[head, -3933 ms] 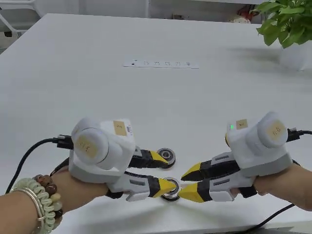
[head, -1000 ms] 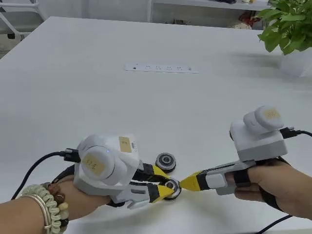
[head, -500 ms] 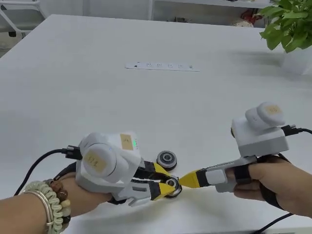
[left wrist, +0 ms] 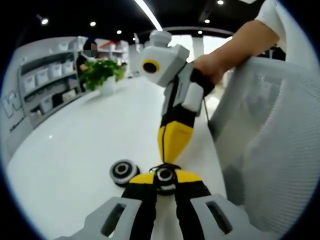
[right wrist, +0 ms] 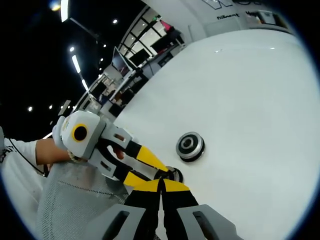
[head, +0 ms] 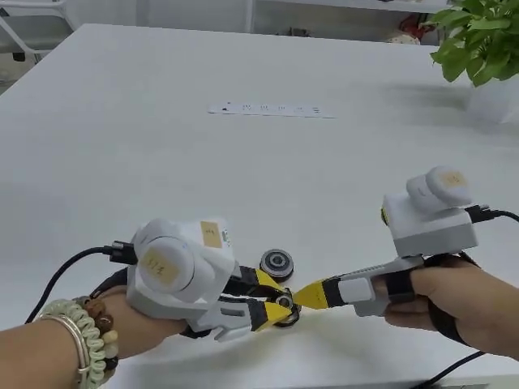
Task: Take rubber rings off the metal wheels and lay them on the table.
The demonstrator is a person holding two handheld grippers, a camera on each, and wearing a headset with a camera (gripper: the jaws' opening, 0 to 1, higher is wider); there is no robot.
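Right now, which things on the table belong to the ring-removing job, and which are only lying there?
For the job:
- held wheel, clamped in the left tool
- right tool, closed, its tip at that wheel
- second wheel, lying on the table

Just lying about:
- power strip
- potted plant
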